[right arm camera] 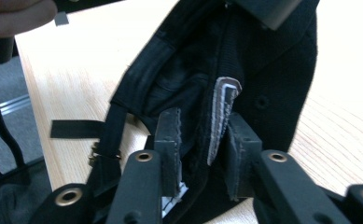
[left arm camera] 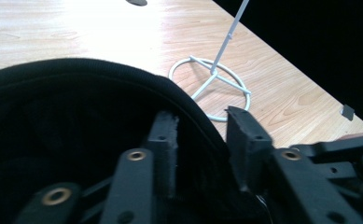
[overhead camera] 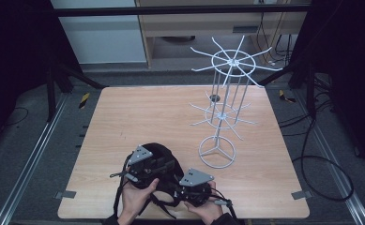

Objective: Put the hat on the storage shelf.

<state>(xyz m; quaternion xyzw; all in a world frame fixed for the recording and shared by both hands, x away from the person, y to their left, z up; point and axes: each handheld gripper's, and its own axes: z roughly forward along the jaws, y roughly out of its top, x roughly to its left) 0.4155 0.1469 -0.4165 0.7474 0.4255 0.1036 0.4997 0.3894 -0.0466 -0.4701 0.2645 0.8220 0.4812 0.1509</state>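
Figure. Two-handed handling of a black cap (overhead camera: 156, 159) at the near edge of the wooden surface (overhead camera: 138, 112).

The cap sits low over the near-centre of the surface, between the two hands. The left hand-held gripper (overhead camera: 145, 164) is at the cap's left side. In the left gripper view the curved rim of the black fabric (left arm camera: 100, 70) runs down between the jaws, which stand partly apart with the edge between them; whether the pads actually press it is hard to tell from this angle.

The right hand-held gripper (overhead camera: 194, 185) is at the cap's near right. In the right gripper view its jaws are closed on a fold of the cap's inner band, where a pale label (right arm camera: 223, 112) shows against the dark lining. A black strap (right arm camera: 76, 128) with a small buckle hangs loose onto the surface.

The white wire rack (overhead camera: 224, 103), with two tiers of radiating prongs on a ring base, stands well apart on the right half of the surface, and its prongs are all bare.

Progress, as judged: the cap is picked up and being arranged between the hand-held grippers. If the rack is the destination, carrying the cap across and hanging it on a prong remain undone.
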